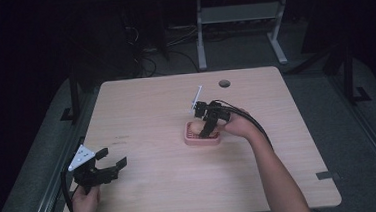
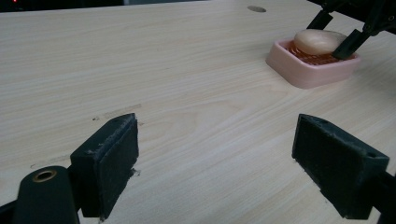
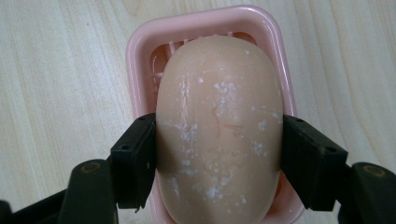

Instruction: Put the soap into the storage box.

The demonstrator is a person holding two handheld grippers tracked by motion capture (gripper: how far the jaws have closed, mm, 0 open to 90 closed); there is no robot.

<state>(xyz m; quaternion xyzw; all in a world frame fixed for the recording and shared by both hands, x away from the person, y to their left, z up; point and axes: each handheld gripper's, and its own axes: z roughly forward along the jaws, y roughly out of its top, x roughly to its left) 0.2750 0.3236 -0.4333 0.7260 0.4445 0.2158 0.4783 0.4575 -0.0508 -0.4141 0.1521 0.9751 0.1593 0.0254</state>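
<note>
Soap bar point(image 3: 219, 130) between right gripper point(image 3: 218, 154) pads

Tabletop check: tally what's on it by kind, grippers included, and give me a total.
Soap bar: 1, clamped between the right gripper's pads
Pink soap dish: 1, under the soap
Grippers: 2, the right gripper shut on the soap, the left gripper open over bare table
Total: 4
</note>
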